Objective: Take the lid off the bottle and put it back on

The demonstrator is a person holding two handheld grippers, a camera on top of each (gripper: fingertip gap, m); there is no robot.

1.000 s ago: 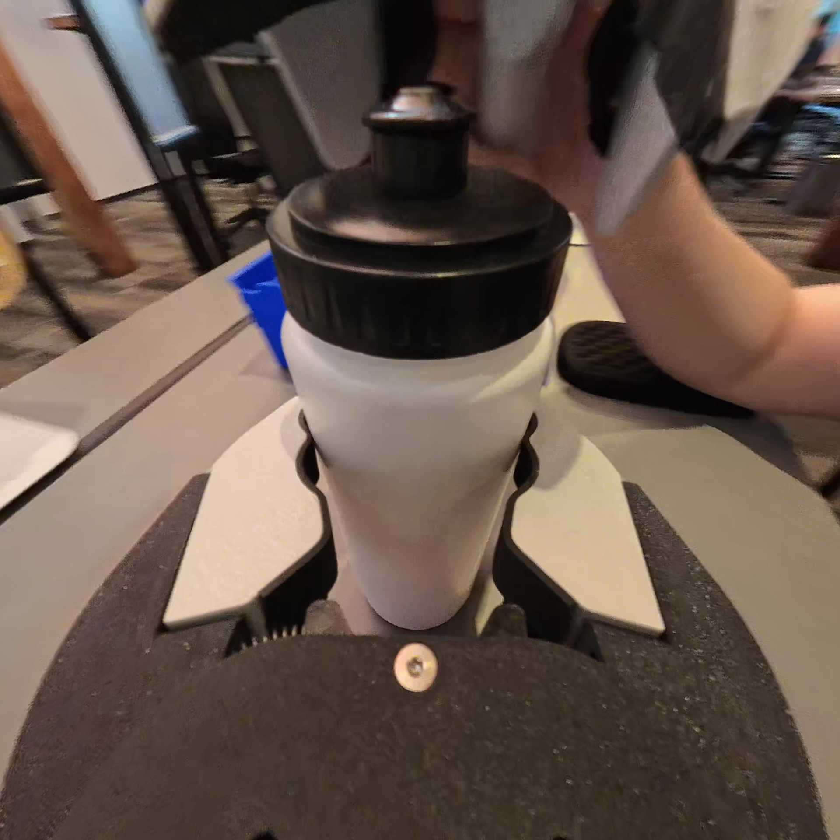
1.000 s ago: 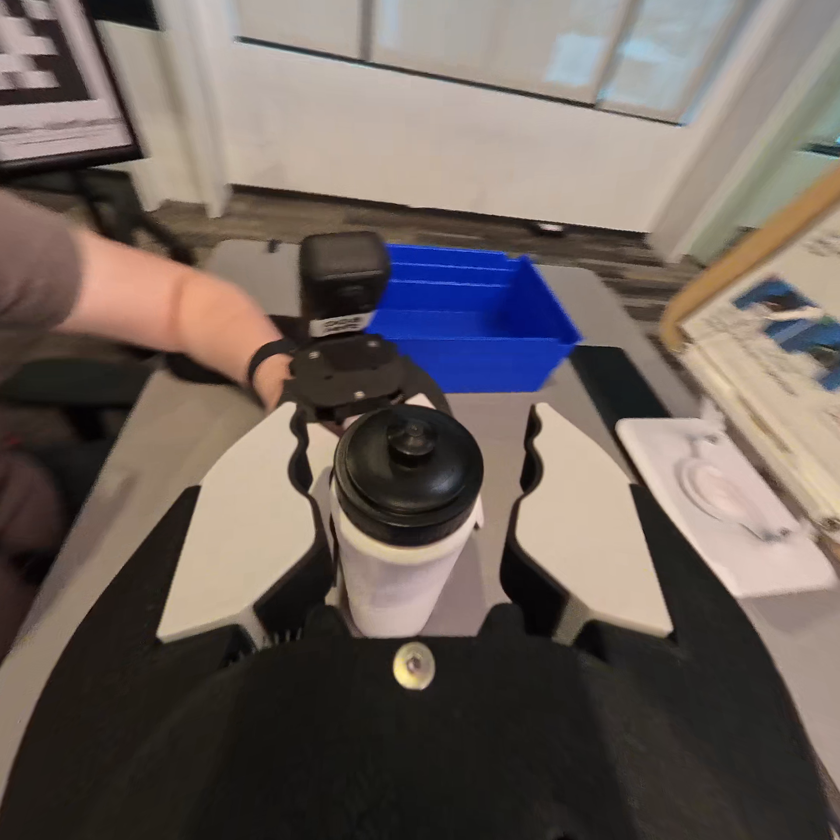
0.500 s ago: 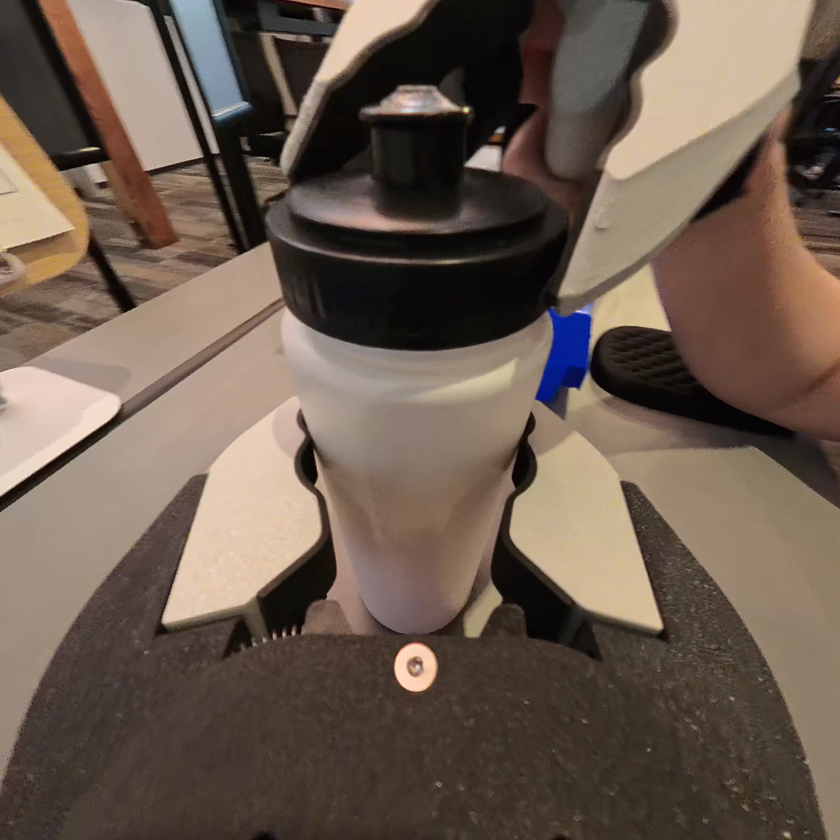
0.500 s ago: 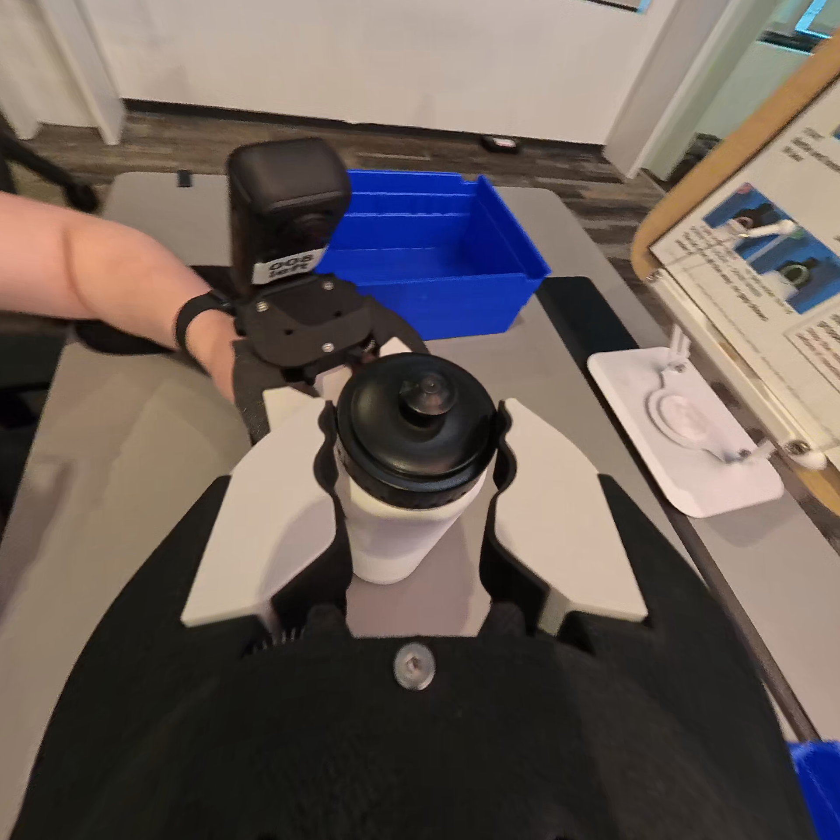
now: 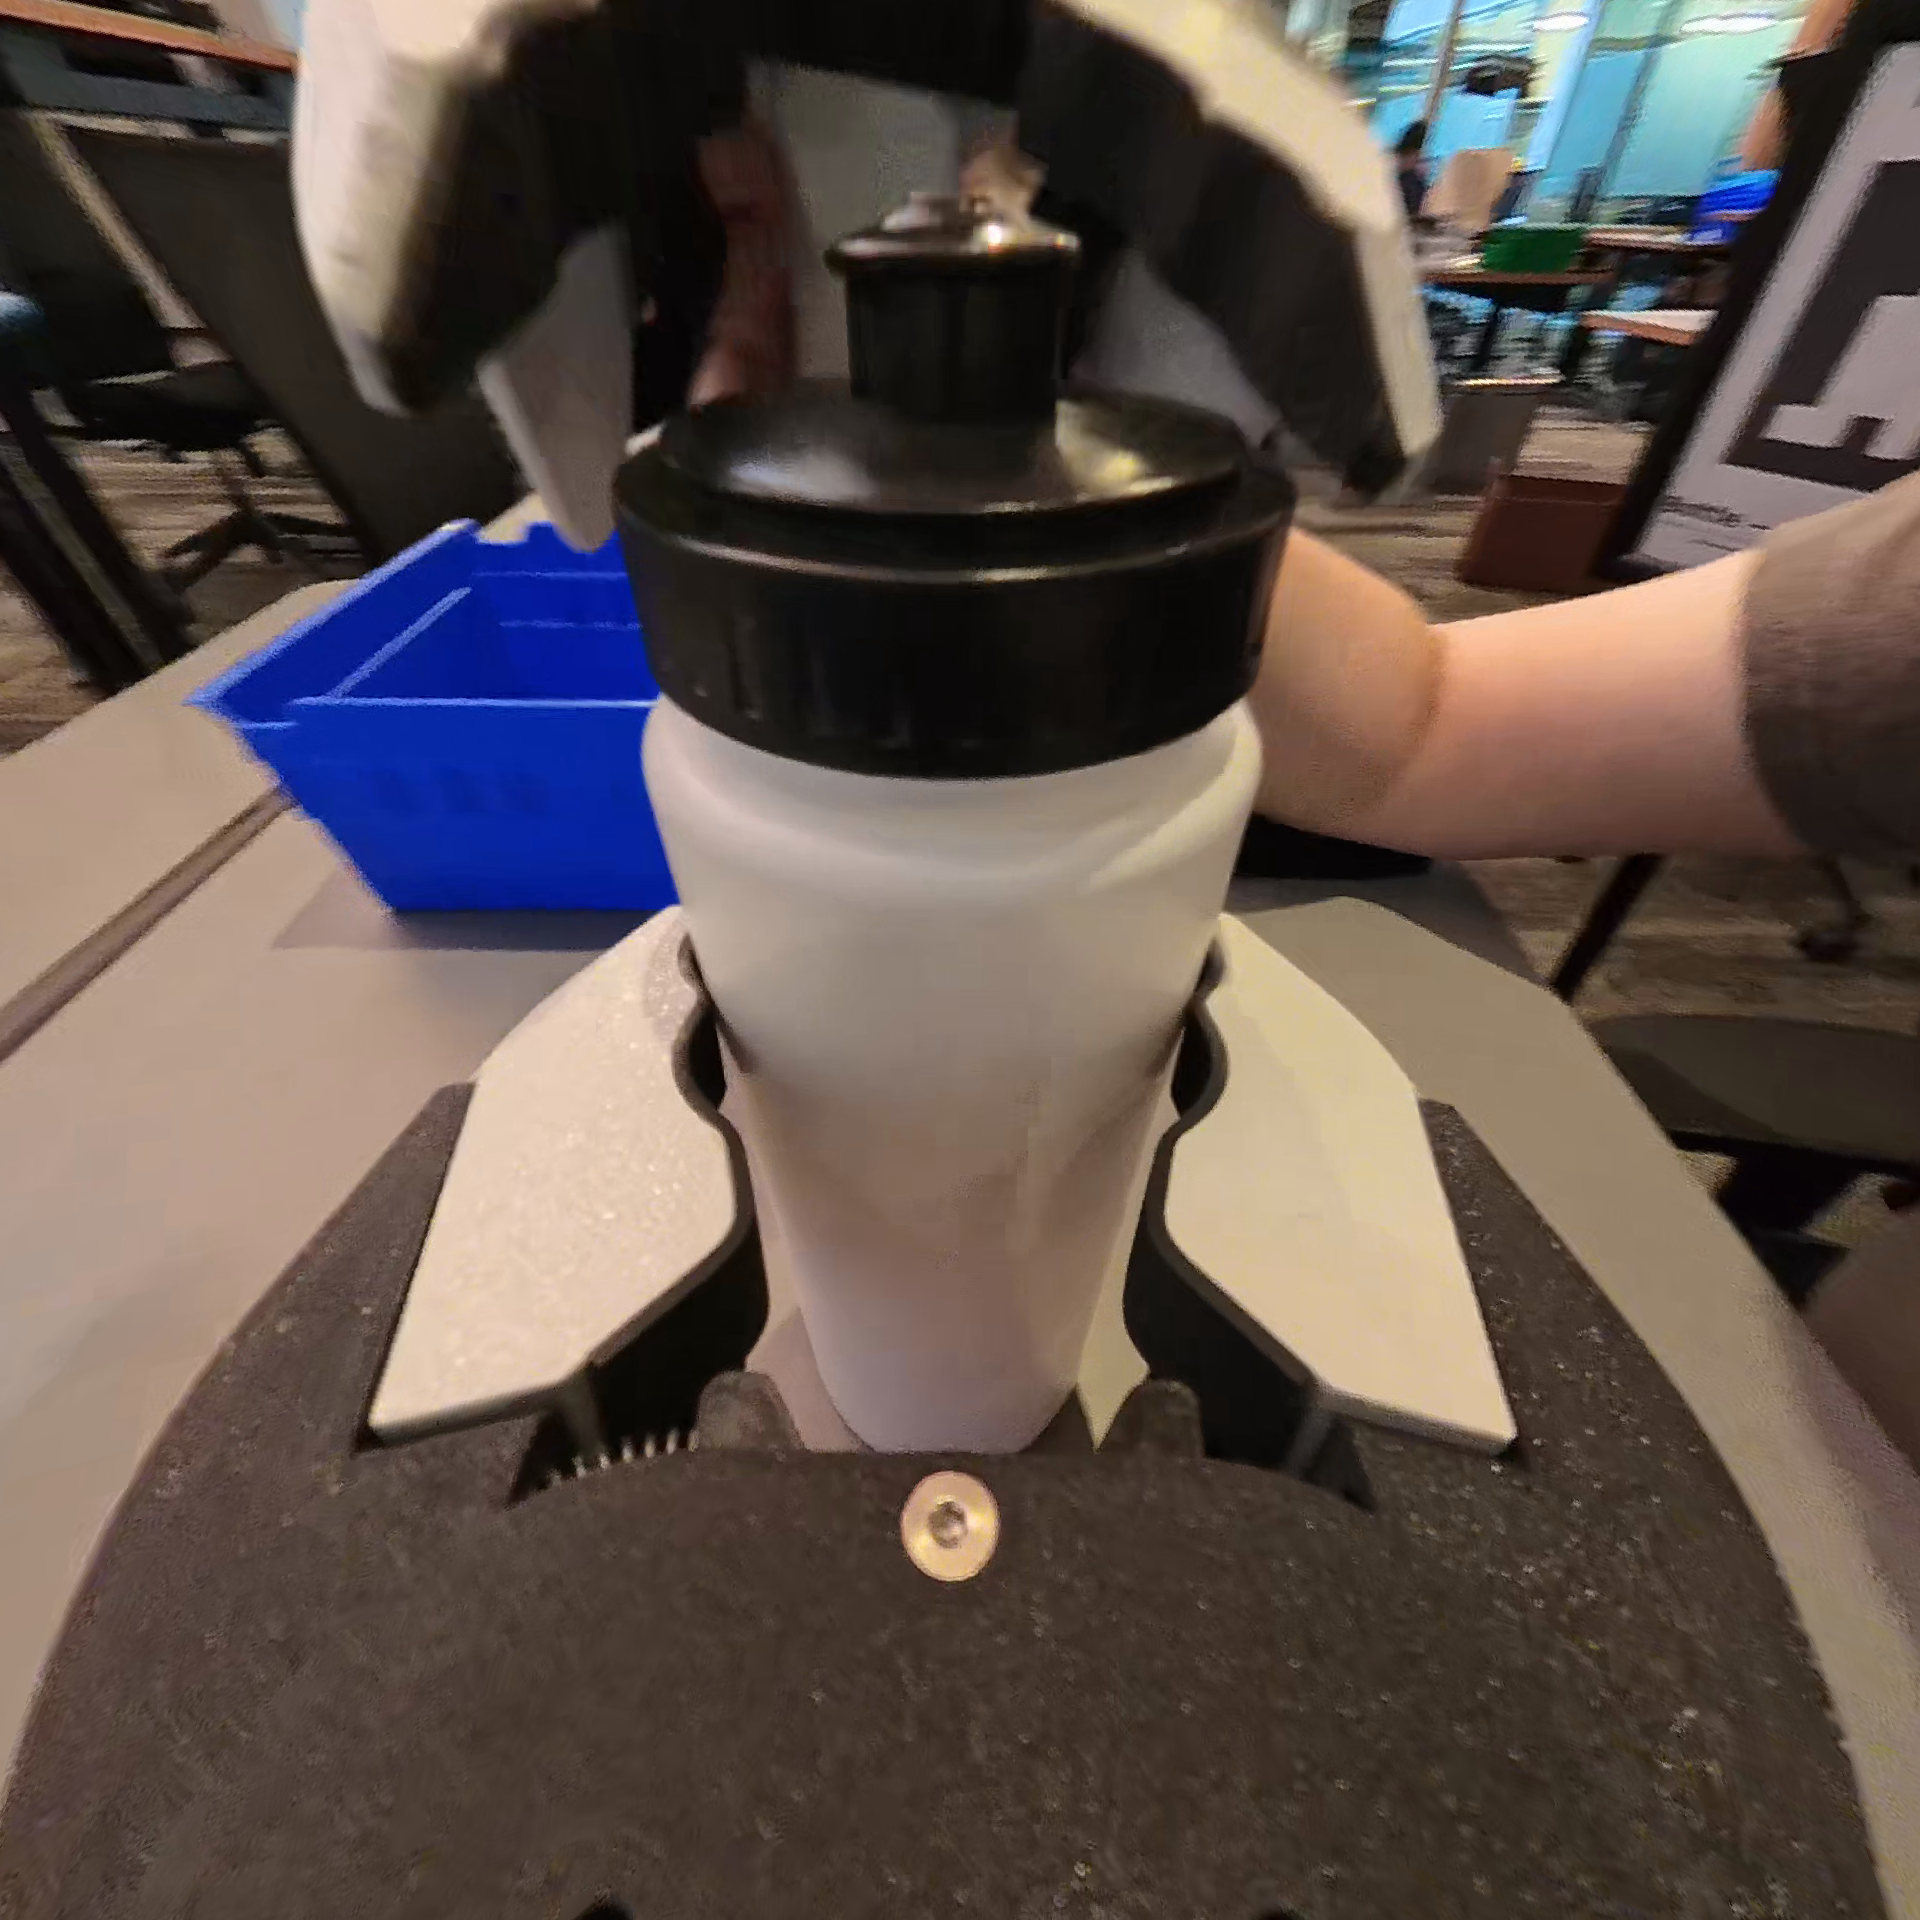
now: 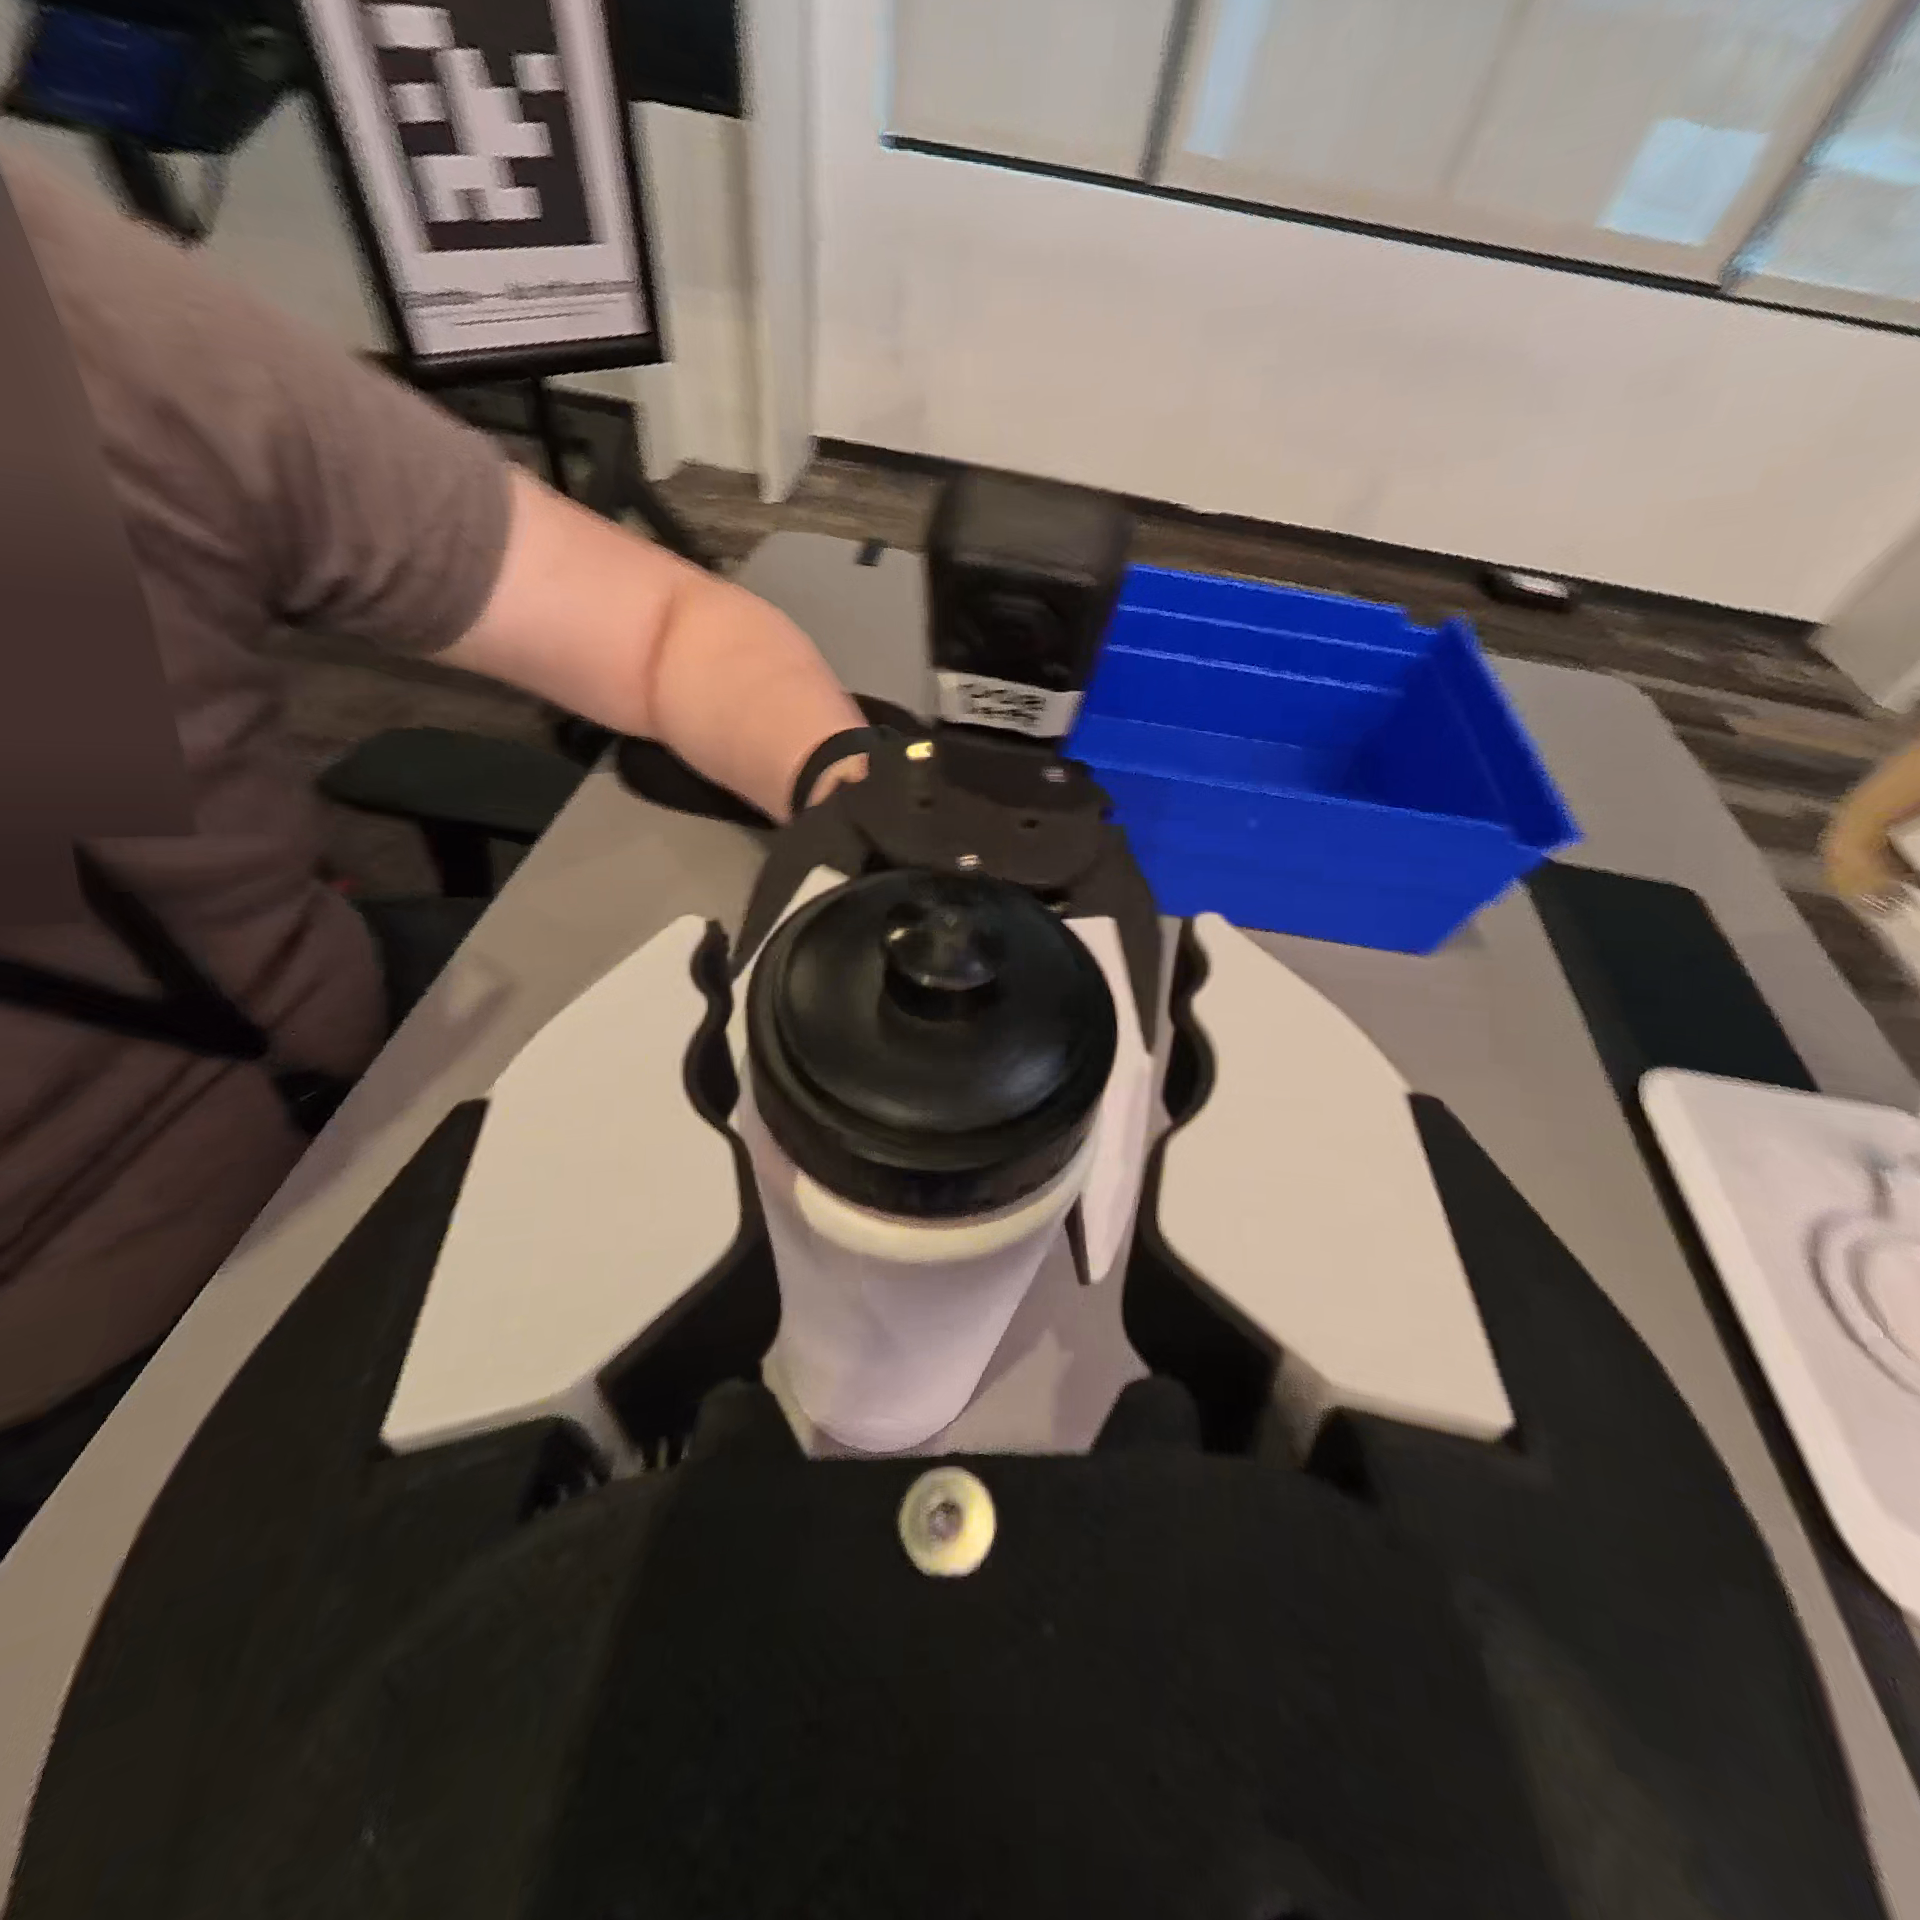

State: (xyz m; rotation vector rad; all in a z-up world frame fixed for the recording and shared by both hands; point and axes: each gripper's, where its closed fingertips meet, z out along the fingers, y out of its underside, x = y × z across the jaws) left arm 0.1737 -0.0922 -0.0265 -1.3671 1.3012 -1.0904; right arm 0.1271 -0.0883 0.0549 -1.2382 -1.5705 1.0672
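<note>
A white bottle (image 5: 956, 1039) with a black screw lid (image 5: 945, 623) and a pull spout stands upright on the grey table (image 5: 208, 1091). My left gripper (image 5: 951, 966) is shut on the bottle's body, with both pads pressed against its sides. My right gripper (image 6: 956, 945) reaches over the lid (image 6: 930, 1049) from above. Its fingers straddle the lid, with a visible gap on the right side, so it is open. In the left wrist view the right gripper's pale fingers (image 5: 561, 416) hang spread and blurred above the lid rim.
A blue bin (image 6: 1309, 790) stands on the table behind the bottle; it also shows in the left wrist view (image 5: 468, 748). A white tray (image 6: 1808, 1299) lies at the right. A person's arm (image 5: 1507, 727) reaches in. A black-and-white marker board (image 6: 488, 156) stands behind.
Half a second ago my right gripper was shut on the lid; its fingers have since spread off it. Both views have swung sideways. My left gripper has kept its hold on the bottle.
</note>
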